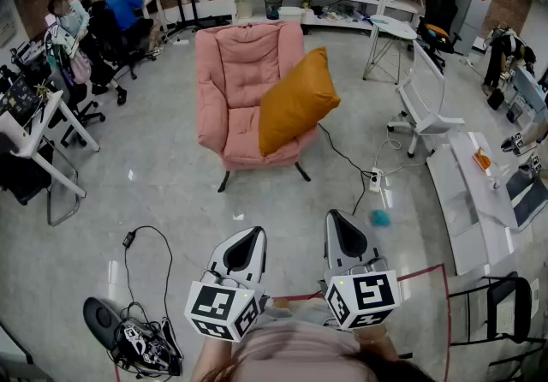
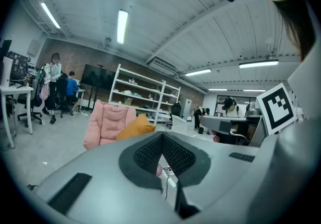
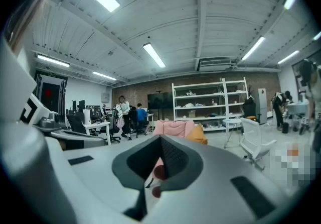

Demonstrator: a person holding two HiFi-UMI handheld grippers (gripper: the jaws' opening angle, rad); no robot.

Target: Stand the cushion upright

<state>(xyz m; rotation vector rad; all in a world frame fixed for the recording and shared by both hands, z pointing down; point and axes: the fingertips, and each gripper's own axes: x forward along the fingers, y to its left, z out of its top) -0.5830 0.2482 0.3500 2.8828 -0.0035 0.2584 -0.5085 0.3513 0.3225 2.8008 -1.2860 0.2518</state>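
Note:
An orange cushion (image 1: pixel 296 101) leans tilted on the seat of a pink armchair (image 1: pixel 242 89), propped against its right arm. It also shows small and far in the left gripper view as the cushion (image 2: pixel 136 126) and in the right gripper view as the cushion (image 3: pixel 197 134). My left gripper (image 1: pixel 247 244) and right gripper (image 1: pixel 342 237) hover near my body, well short of the chair. Both are shut with nothing between the jaws. They point level toward the chair.
A black cable (image 1: pixel 344 158) runs from the chair to a power strip (image 1: pixel 375 179) on the floor. A white chair (image 1: pixel 421 110) and low white table (image 1: pixel 467 196) stand right. Desks and seated people (image 1: pixel 122 8) are at the left. Red floor tape (image 1: pixel 425 270) marks my spot.

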